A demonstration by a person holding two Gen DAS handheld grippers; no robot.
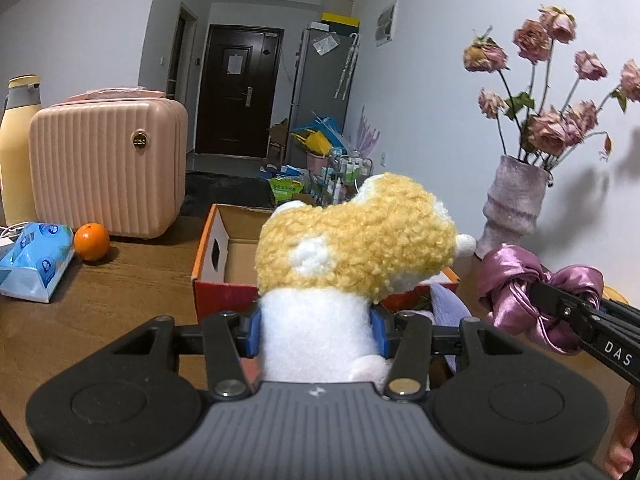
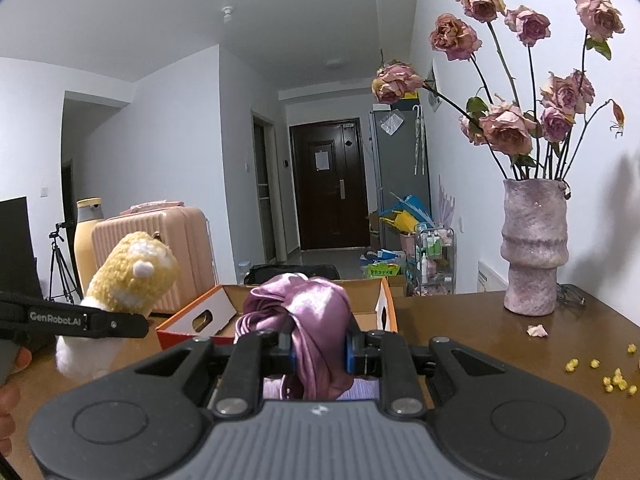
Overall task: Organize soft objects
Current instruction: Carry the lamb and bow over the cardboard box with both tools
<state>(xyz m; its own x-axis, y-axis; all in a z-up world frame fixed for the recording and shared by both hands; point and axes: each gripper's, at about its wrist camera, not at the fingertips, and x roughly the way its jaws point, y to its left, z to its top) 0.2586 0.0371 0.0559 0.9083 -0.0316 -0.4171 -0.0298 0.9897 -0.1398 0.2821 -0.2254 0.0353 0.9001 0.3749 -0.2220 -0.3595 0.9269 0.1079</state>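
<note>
We hold a plush toy (image 1: 352,236) in our left gripper (image 1: 316,334); its blue pads (image 1: 253,332) press in on the toy's white lower part from both sides, so the jaws are closed on it. The toy's curly yellow top, with white patches, rises above the fingers and leans to the right in the left wrist view. Seen from the right wrist, the same toy (image 2: 132,272) stands tilted at the left edge of the picture, raised off the table (image 2: 460,320) and left of the box (image 2: 208,308).

Our right gripper (image 2: 320,354) is clamped on a purple satin cloth (image 2: 304,312). The jaws are nearly together, with the bunched fabric squeezed between them and bulging out above. In the left wrist view the cloth (image 1: 516,280) shows at the right, gathered around that gripper's dark fingertip.

The box (image 1: 224,264) is an open cardboard carton with orange outer walls and a cut-out handle in its side. It sits on the brown table just beyond both grippers, and we see bare cardboard inside. Both soft things hang in the air in front of it, the toy to the left, the cloth to the right.

On the table to the left lie a tissue pack (image 1: 36,260) and an orange (image 1: 91,241), with a pink case (image 1: 108,168) behind them. A vase (image 2: 534,248) of dried roses stands at the right, near the wall, with yellow crumbs (image 2: 612,380) scattered nearby.
</note>
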